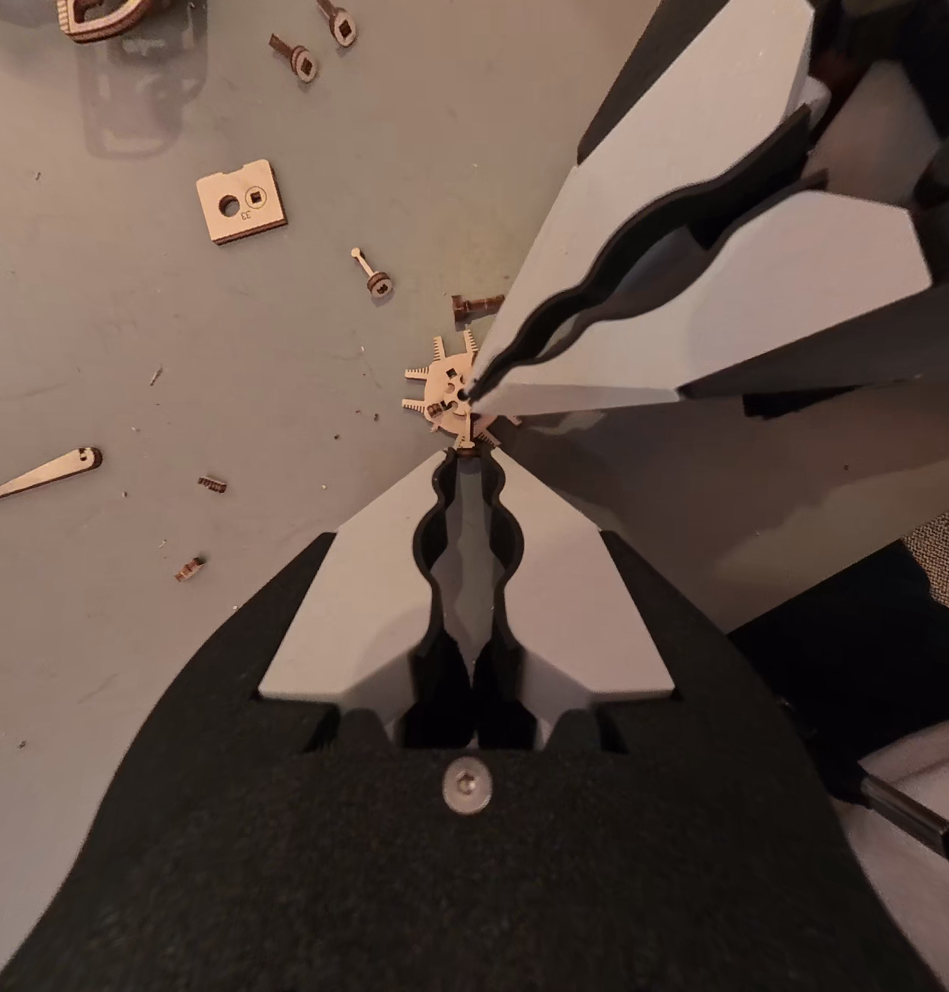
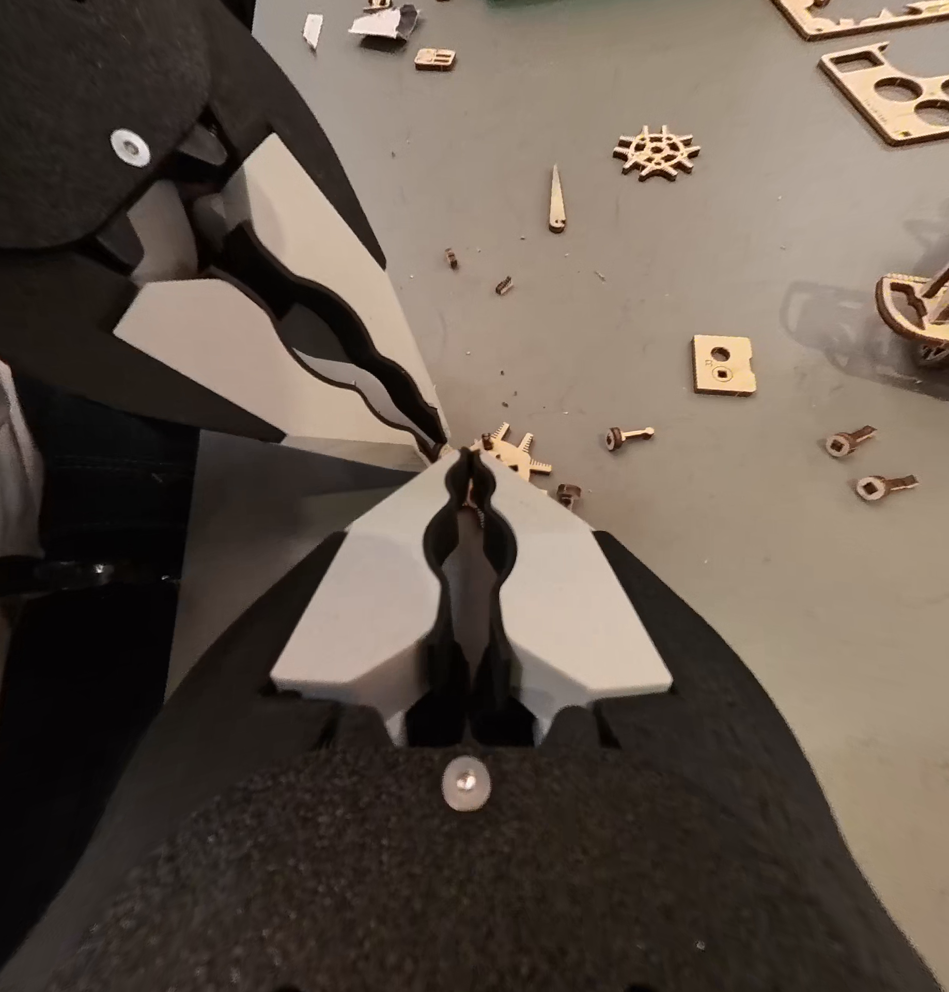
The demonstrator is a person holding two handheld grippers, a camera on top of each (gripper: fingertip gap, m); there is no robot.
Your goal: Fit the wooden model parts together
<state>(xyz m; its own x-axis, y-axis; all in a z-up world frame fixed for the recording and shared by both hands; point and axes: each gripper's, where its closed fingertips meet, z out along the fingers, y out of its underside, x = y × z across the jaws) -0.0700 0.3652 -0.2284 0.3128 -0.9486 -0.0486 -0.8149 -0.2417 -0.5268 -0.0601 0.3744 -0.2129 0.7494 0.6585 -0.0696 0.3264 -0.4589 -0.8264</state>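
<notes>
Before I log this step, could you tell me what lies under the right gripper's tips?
A pale spoked wooden wheel on the grey table, partly covered by the right gripper; its far spokes are hidden.

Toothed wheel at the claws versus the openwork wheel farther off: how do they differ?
The toothed wheel has a mostly solid hub and ridged arms; the openwork wheel is a cut-out lattice. The toothed wheel sits between the left claw and right claw; the openwork wheel lies alone, untouched. Both are pale flat wood.

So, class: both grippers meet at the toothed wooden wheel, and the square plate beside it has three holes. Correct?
Not quite. The square plate has two holes, as the left wrist view shows. Both grippers do meet at the toothed wooden wheel.
</notes>
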